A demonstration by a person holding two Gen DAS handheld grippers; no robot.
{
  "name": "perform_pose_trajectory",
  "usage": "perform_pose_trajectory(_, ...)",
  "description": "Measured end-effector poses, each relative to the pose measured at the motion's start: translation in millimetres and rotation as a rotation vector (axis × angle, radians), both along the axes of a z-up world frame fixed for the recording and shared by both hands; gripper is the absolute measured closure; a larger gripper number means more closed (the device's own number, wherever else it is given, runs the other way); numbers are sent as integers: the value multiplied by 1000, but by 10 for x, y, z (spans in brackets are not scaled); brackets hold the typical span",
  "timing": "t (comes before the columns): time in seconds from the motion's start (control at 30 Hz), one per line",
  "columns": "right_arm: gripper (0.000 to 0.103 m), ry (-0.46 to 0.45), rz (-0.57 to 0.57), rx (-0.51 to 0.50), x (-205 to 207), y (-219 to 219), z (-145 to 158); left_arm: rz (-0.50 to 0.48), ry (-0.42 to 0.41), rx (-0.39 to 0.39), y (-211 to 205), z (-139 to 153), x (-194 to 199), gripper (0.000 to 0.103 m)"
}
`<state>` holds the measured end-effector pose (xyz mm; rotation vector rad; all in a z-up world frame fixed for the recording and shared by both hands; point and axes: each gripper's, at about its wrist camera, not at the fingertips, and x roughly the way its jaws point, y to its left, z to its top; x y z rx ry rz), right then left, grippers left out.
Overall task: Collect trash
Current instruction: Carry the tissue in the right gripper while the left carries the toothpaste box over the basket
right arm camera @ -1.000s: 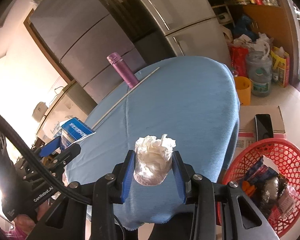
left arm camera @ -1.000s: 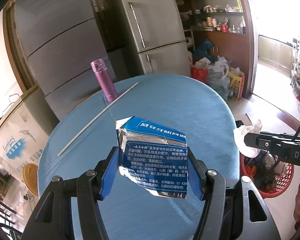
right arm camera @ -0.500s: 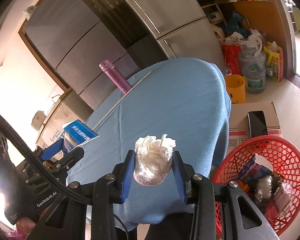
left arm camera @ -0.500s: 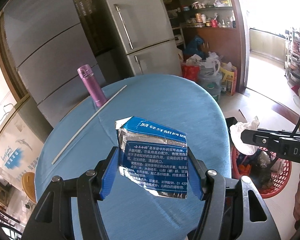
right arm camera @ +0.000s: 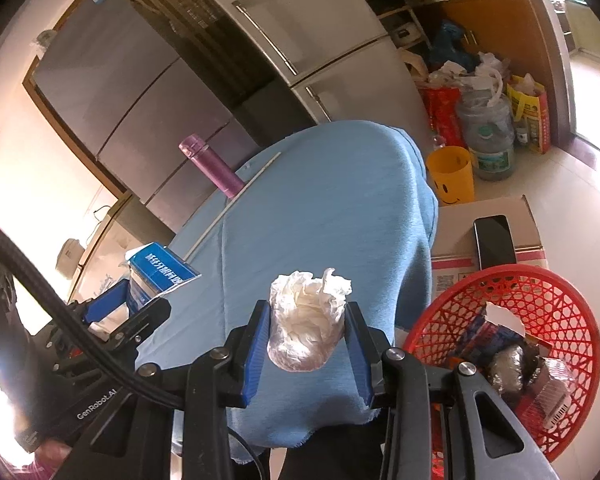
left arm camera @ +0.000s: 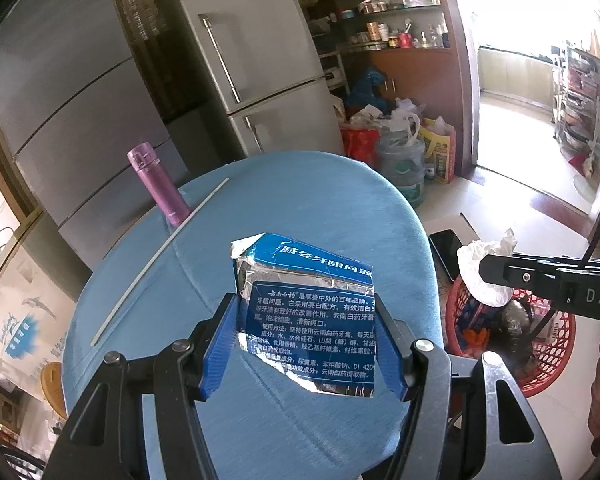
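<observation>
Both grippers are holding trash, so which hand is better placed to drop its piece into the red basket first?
Right. The right gripper, shut on the crumpled white tissue, sits beside the red plastic basket; the left gripper's blue foil carton is over the blue table.

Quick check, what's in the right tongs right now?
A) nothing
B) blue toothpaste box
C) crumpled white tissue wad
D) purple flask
C: the right tongs are shut on the crumpled white tissue wad, near the red basket; the blue toothpaste box sits in the left tongs, and the purple flask stands on the blue table.
</observation>
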<state>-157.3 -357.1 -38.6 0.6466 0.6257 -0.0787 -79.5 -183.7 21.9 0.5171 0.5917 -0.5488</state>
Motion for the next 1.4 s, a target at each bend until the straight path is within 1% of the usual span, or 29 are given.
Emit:
perform_pose_trajectory(0.4, 63, 7, -46, 0, -102, -134, 2, -42, 5, 11, -169, -9, -11, 39)
perform_pose_trajectory(0.9, 63, 39, -125, 3, -286, -363, -27, -115, 26, 24, -434, -43, -74, 39)
perform_pose_trajectory(1.4, 63, 52, -188, 9, -489, -562, -54, -186, 55, 35, -671, -106, -175, 39)
